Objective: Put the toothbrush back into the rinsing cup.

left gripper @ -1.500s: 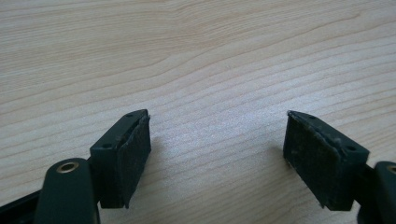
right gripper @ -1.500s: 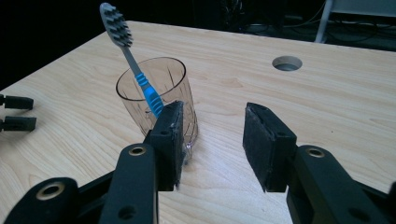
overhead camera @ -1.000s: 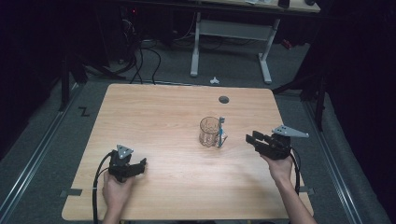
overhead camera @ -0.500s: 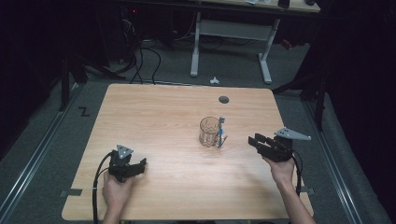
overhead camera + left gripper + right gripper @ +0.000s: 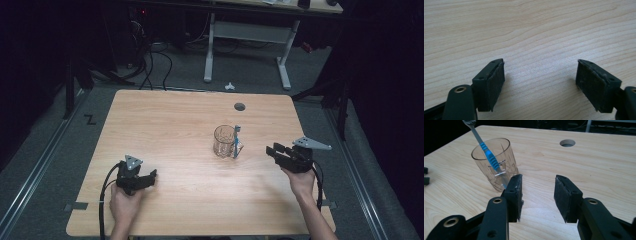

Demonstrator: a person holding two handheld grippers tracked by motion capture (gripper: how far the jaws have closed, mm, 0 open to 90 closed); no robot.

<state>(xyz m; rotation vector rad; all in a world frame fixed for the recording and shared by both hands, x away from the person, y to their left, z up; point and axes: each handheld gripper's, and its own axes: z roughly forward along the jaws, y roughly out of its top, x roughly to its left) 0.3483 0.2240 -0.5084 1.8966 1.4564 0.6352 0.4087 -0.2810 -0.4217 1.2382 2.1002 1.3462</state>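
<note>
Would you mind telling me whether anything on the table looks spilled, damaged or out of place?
Nothing stands out. The clear cup stands upright on the wooden table with the toothbrush leaning inside it, and nothing is spilled. Both the left gripper and the right gripper are open and empty.

The table (image 5: 190, 125) is pale matt wood with visible grain. The cup (image 5: 495, 163) is clear glossy plastic or glass; the pads (image 5: 516, 197) look rough and black.
</note>
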